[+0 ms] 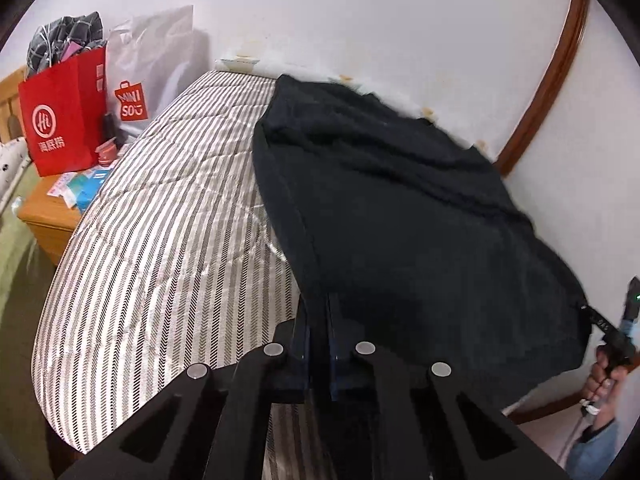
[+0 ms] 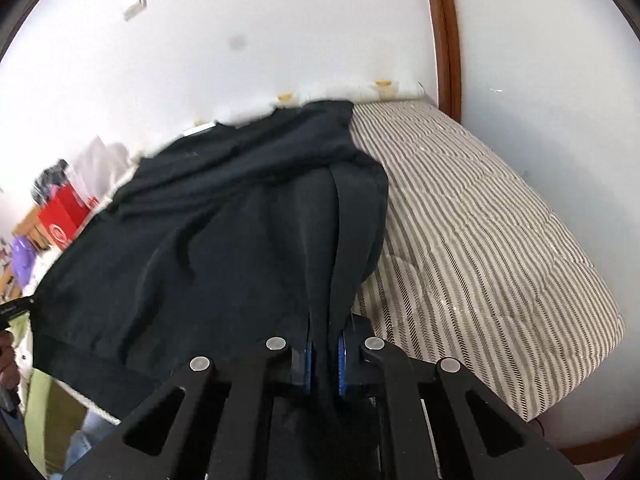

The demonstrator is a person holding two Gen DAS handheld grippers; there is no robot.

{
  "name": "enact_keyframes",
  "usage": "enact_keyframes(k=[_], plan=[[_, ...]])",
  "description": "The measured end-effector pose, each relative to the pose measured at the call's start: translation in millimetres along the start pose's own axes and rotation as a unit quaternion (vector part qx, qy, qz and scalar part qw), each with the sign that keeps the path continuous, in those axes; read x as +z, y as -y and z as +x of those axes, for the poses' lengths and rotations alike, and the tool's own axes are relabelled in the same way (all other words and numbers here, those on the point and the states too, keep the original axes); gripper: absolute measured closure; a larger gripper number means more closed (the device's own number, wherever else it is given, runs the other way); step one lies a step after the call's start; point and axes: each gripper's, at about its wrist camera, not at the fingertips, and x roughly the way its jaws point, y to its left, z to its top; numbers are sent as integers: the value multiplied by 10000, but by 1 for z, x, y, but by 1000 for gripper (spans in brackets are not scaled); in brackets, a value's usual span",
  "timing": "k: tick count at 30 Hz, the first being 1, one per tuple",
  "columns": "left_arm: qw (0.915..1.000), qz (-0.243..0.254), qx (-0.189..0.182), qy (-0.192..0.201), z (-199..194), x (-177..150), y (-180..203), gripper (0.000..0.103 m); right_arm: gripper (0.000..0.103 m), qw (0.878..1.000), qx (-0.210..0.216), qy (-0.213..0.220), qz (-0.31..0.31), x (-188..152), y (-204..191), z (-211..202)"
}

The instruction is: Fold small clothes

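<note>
- The black garment [image 1: 400, 208] lies on the striped mattress [image 1: 160, 220] of the bed, close to the white wall [image 1: 360, 20], and its near edge is raised off the mattress.
- The left gripper [image 1: 320, 344] has its jaws closed on the left near corner of the garment; the cloth goes straight in between the two fingers.
- The right gripper [image 2: 326, 344] is also closed, with a bunched part of the garment [image 2: 240, 220] pinched between the blue pads [image 2: 308, 360] at the right near corner.
- From both jaws the garment stretches forward and away, toward the wall, so its long side runs from one gripper to the other. I judge that the next move, folding the near edge over to the far edge, depends on this direction.
- Both hands are equally near, each at its own corner; in the left view the right hand [image 1: 608, 372] shows at the far right.
- The cloth hangs loose and wrinkled between the grippers, so it may sag in the middle.
- A red paper bag [image 1: 64, 120] and a white shopping bag [image 1: 148, 80] stand on a wooden nightstand [image 1: 48, 212] beside the bed, well apart from the garment.
- Nothing lies on the mattress in the way of the fold.
</note>
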Motion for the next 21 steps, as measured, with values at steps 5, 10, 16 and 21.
enact_keyframes(k=[5,10,16,21], plan=[[9996,-63,-233,160,-12,14,-1,96,95,9996,110,218,-102,10,-9,-10],[9980,-18,-373,505,-21,46,7,96,94,9977,267,618,-23,52,-18,-11],[9943,-22,-557,906,-18,102,14,96,94,9955,449,819,174,115,-23,-1],[9962,-99,-307,815,12,151,19,96,94,9937,615,810,477,169,-20,33]])
